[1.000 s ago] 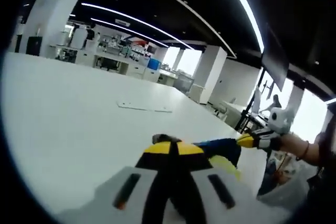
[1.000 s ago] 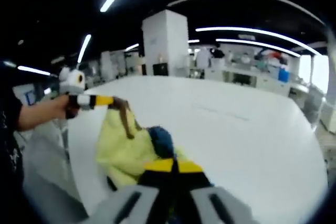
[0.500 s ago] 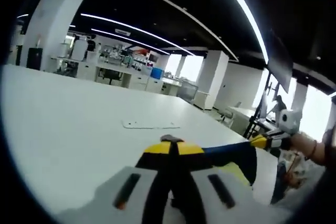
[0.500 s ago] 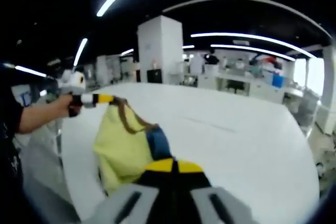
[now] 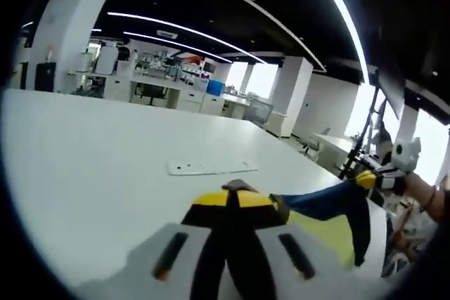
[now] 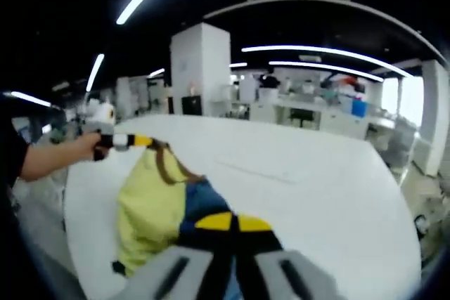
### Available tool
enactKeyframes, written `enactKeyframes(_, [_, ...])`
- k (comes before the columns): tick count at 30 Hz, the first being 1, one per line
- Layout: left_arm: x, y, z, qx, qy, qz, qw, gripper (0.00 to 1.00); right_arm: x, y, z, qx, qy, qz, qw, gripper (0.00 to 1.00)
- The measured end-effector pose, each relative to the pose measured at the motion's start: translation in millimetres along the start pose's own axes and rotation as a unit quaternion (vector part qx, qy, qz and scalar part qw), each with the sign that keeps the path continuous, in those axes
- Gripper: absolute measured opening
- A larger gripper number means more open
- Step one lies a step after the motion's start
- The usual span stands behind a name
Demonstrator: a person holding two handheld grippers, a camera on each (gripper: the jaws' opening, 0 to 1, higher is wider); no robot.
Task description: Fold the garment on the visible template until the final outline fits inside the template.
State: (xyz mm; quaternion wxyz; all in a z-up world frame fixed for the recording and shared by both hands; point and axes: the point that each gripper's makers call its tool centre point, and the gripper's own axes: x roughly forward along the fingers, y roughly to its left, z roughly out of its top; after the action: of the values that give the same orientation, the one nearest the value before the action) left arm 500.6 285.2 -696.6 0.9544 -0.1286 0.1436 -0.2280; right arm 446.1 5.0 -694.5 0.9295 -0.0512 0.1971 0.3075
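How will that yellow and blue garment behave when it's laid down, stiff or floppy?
Probably floppy: the garment sags between the left gripper and right gripper. It looks light, lifted by two corners. It will likely crumple unless spread flat on the white table.

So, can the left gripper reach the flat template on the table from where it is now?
Probably yes. The template lies flat on the white table just ahead of the left gripper, with bare table between. But both grippers are shut on the garment, held stretched between them, so it would come along.
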Motion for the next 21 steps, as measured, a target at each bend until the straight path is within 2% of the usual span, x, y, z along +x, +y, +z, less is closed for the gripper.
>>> enactKeyframes(4, [19, 7.9, -7.6, -0.011, 0.006, 0.004, 0.9999, 0.0, 12, -18, -3.2, -0.002, 0.01, -0.024, 0.9997, 0.0])
enactKeyframes(6, [30, 18.4, -15.6, -0.031, 0.017, 0.009, 0.9993, 0.0, 19, -28, -5.3, 0.006, 0.012, -0.033, 0.9994, 0.0])
enactKeyframes(12, [57, 41.1, -34.7, -0.022, 0.041, 0.022, 0.9987, 0.0, 39, -49, -14.5, 0.014, 0.023, -0.053, 0.9982, 0.0])
enactKeyframes(18, [77, 43.7, -52.8, -0.028, 0.055, 0.036, 0.9974, 0.0, 59, -69, -29.5, 0.032, 0.041, -0.076, 0.9958, 0.0])
enactKeyframes(19, [86, 55.1, -55.1, -0.029, 0.059, 0.039, 0.9971, 0.0, 61, -70, -31.6, 0.034, 0.044, -0.078, 0.9954, 0.0])
enactKeyframes(21, [94, 62.5, -61.8, -0.028, 0.07, 0.046, 0.9961, 0.0, 65, -70, -35.7, 0.039, 0.048, -0.083, 0.9946, 0.0])
